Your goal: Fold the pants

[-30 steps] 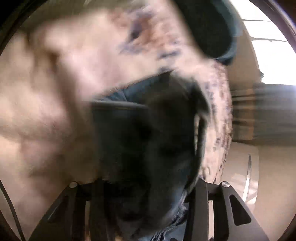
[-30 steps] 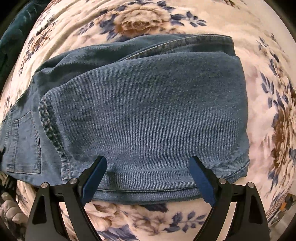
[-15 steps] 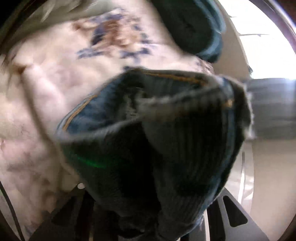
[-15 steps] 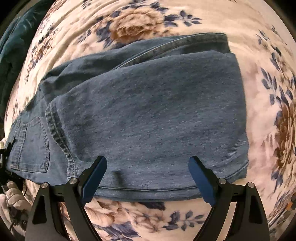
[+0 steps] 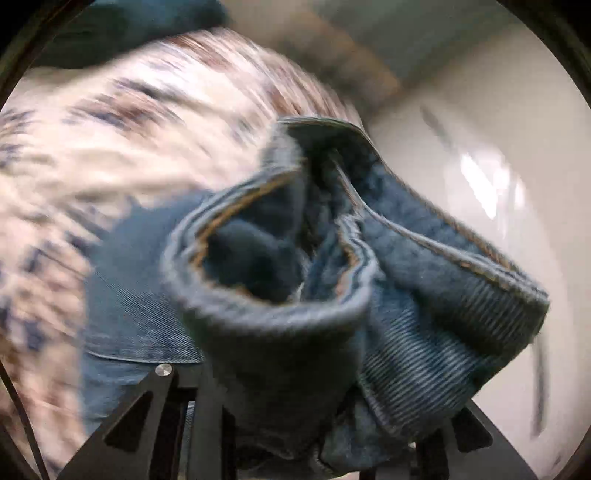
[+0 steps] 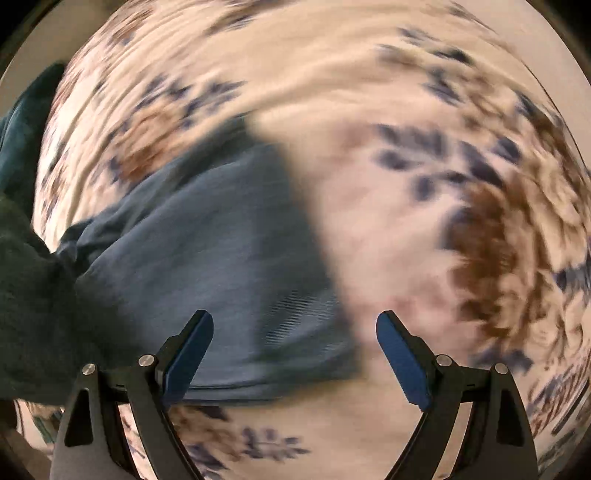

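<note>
The blue denim pants (image 6: 221, 266) lie folded on a floral bedspread (image 6: 406, 184). My left gripper (image 5: 314, 435) is shut on the waistband end of the pants (image 5: 295, 288), which bunches up right in front of the camera and hides the fingertips. More denim (image 5: 125, 314) lies flat beneath it. My right gripper (image 6: 295, 343) is open and empty, hovering over the right edge of the folded pants, with blue pads (image 6: 402, 358) on either side. Both views are motion-blurred.
A dark teal cloth (image 6: 33, 288) lies at the left of the right wrist view and at the top left of the left wrist view (image 5: 122, 29). The bed's edge and a pale glossy floor (image 5: 480, 147) lie to the right of the left gripper.
My left gripper has lifted and swung the gripped waistband over the pants. My right gripper has shifted right, so the pants now sit left in its view.
</note>
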The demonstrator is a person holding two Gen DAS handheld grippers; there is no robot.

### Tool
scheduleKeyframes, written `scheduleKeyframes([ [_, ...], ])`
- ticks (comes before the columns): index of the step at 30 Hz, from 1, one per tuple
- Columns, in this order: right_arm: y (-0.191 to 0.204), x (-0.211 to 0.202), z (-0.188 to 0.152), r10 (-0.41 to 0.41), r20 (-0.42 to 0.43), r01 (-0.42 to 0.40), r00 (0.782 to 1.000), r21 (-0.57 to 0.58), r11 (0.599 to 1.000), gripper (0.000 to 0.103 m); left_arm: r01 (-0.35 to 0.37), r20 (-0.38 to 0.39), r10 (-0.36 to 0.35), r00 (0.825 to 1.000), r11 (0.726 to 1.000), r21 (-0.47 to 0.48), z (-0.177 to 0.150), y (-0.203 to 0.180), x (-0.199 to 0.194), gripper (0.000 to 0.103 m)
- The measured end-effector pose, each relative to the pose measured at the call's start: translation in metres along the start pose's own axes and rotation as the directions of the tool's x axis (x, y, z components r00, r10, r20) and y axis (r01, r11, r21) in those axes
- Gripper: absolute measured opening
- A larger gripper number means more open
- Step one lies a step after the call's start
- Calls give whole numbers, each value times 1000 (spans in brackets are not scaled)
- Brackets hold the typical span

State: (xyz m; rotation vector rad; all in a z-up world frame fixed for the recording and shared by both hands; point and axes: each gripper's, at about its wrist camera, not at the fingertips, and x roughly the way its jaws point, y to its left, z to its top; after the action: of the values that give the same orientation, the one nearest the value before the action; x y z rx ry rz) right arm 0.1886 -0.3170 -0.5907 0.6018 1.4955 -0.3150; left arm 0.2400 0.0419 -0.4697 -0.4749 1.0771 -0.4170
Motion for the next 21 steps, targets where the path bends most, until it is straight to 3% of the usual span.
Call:
scheduleKeyframes([
  [2, -43, -2, 4, -28, -7, 28, 1000, 64, 998, 92, -42, -99, 53, 994, 993, 112, -39, -29, 51, 22],
  [4, -72, -3, 1, -45, -15, 46, 999, 112, 993, 92, -94, -198, 129, 972, 980, 176, -74, -39, 93, 22],
  [5, -94, -4, 3, -52, -22, 55, 998, 147, 988, 92, -118, -207, 162, 965, 971, 207, -86, -39, 104, 24],
  [9, -145, -12, 15, -35, -11, 37, 999, 199, 979, 92, -151, -217, 202, 955, 961, 230, -75, -49, 94, 38],
  [10, -151, -15, 18, -25, -1, 25, 1000, 194, 981, 92, -142, -233, 197, 952, 961, 236, -73, -55, 88, 52],
  [11, -156, -18, 23, -12, 9, 10, 1000, 181, 983, 92, -141, -218, 198, 956, 958, 251, -70, -62, 81, 72],
  [12, -161, -20, 26, 7, 13, -9, 1000, 176, 984, 92, -160, -195, 218, 956, 948, 276, -66, -68, 79, 83],
  [13, -166, -23, 30, 47, 18, -49, 999, 177, 983, 92, -150, -180, 212, 960, 940, 308, -67, -77, 73, 101],
  [17, -170, -45, 46, 184, 38, -187, 982, 151, 971, 92, -118, -177, 208, 962, 901, 417, -61, -93, 43, 102],
  [19, -154, -50, 51, 258, 33, -261, 965, 125, 957, 92, -175, -140, 252, 957, 894, 412, -44, -82, 38, 102],
  [21, -134, -53, 55, 344, 9, -344, 939, 76, 936, 92, -269, -115, 332, 936, 889, 371, -29, -54, 22, 102],
])
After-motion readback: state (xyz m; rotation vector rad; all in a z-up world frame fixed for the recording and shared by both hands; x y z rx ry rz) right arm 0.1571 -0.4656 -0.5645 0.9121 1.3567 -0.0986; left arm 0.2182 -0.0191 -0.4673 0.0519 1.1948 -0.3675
